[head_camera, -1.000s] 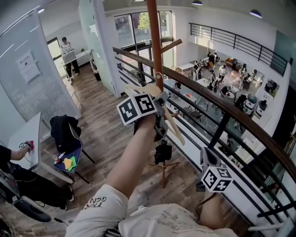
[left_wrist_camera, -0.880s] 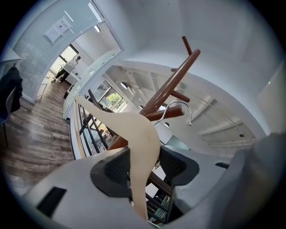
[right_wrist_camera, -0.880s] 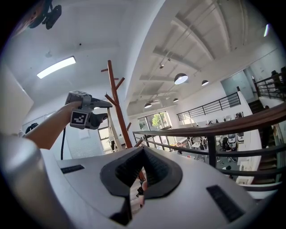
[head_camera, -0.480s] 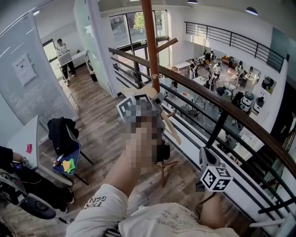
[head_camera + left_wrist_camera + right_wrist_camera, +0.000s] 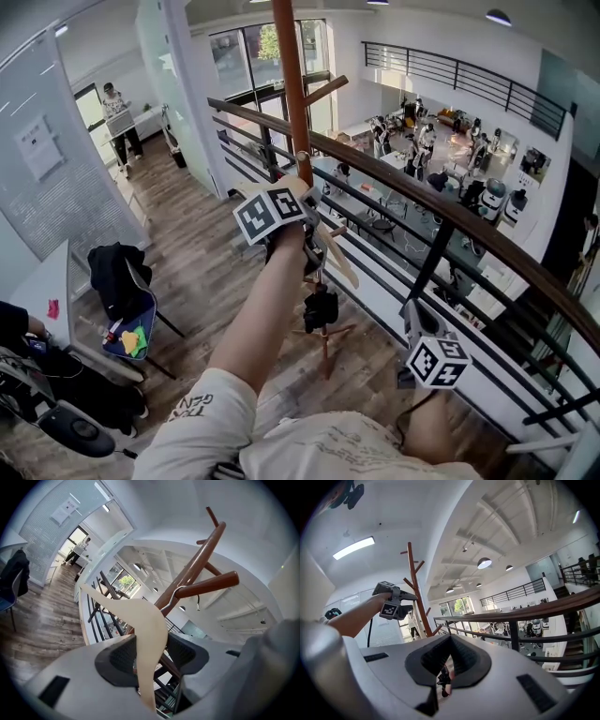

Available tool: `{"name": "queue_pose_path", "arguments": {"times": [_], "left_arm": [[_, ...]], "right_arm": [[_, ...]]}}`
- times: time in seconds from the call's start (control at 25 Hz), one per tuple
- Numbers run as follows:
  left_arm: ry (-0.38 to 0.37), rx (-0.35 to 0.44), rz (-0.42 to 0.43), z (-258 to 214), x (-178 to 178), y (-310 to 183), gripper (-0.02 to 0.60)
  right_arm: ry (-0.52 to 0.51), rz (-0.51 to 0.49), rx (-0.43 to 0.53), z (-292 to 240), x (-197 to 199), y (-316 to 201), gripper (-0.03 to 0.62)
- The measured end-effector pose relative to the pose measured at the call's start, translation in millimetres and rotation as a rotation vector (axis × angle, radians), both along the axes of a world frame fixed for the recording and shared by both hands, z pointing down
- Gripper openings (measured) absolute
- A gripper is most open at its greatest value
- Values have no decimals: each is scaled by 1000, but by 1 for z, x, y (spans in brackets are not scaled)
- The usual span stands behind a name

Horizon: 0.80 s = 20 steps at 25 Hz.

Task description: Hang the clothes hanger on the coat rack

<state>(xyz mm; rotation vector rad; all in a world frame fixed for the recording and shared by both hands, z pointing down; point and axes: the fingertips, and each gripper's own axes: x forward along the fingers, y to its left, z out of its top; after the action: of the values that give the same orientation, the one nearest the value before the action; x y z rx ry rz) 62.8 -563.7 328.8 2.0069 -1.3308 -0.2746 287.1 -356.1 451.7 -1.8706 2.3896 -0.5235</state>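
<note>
One clothes hanger (image 5: 149, 630), pinched in left gripper (image 5: 152, 656) jaws, rising closer to coat rack (image 5: 197, 559) — hook (image 5: 174, 594) nearing peg (image 5: 208, 584); right gripper (image 5: 449, 660) idling near right, jaws pressed together.

No legible txt; sleeve (image 5: 199, 413) print too blurred.

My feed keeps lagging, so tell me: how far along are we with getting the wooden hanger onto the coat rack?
Done: the wire hook of the wooden hanger appears looped over a peg of the coat rack. In hand: the left gripper clamps the hanger's body, jaws shut on it; the right gripper is shut and empty. Left: open the jaws and back away.
</note>
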Motion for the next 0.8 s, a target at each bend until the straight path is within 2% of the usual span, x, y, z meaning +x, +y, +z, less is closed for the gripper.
{"name": "queue_pose_path", "arguments": {"times": [0.32, 0.52, 0.8], "left_arm": [[-7, 13, 6, 0, 0, -10, 212], [7, 56, 33, -3, 7, -8, 212], [68, 75, 83, 1, 14, 1, 213]], "right_arm": [[10, 24, -9, 2, 5, -2, 0], [21, 22, -14, 3, 2, -2, 0], [31, 20, -16, 7, -4, 0, 0]]}}
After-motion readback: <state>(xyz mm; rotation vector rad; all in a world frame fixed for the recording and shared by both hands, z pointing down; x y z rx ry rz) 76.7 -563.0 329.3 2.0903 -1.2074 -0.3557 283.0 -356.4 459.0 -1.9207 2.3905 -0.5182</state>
